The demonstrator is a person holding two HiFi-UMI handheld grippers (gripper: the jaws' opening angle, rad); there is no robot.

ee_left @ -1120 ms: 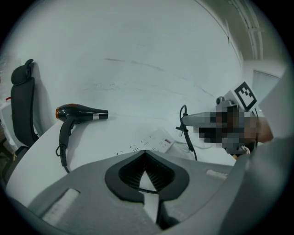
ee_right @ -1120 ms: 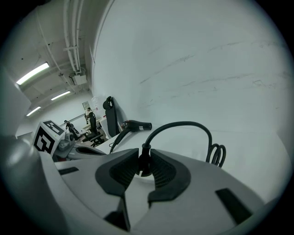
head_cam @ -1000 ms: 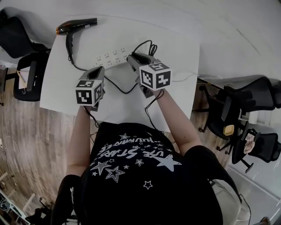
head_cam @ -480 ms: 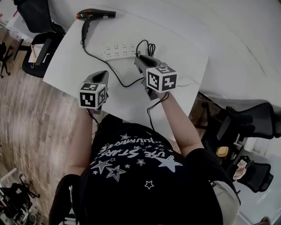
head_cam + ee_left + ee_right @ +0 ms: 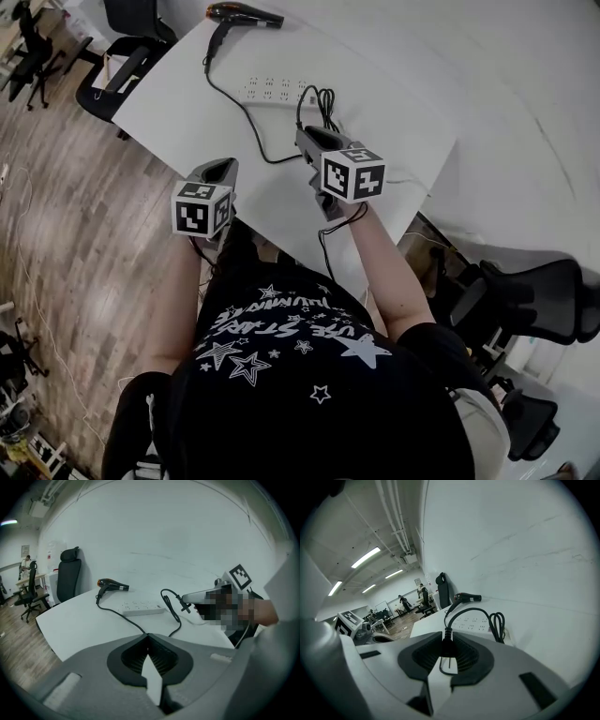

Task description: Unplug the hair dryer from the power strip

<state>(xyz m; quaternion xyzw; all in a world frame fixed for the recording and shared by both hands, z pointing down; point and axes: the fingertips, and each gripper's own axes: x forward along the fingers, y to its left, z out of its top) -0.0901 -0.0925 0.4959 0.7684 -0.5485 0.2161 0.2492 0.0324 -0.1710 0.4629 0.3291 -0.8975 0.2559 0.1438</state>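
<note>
Your right claw [image 5: 448, 635] grips the black plug [image 5: 449, 648]. Its jaws have just been closing, and the pads now press the plug's body from both sides. A bare prong shows on the near side, pointing back along the claw. The plug is out of the white power strip [image 5: 277, 91]. The strip lies flat on the white counter [image 5: 169, 103] at about 12 o'clock from that claw, near it but not touching.

The black hair dryer [image 5: 244, 14] lies on its side at the counter's far edge, at roughly 11 o'clock from the strip and well apart from both claws. Its black cord [image 5: 246, 122] leaves the handle and runs toward 6 o'clock past the strip's left end. It then bends toward 3 o'clock and rises to the plug in your right claw. A bundled loop of the cord sits just beside the strip's right end.

Your left claw [image 5: 147, 635] is empty, its jaw tips brought together. It is over the counter's near edge at about 9 o'clock from the right claw, apart from it.

A black office chair [image 5: 127, 56] stands on the wooden floor [image 5: 84, 216] off the counter's left side.
</note>
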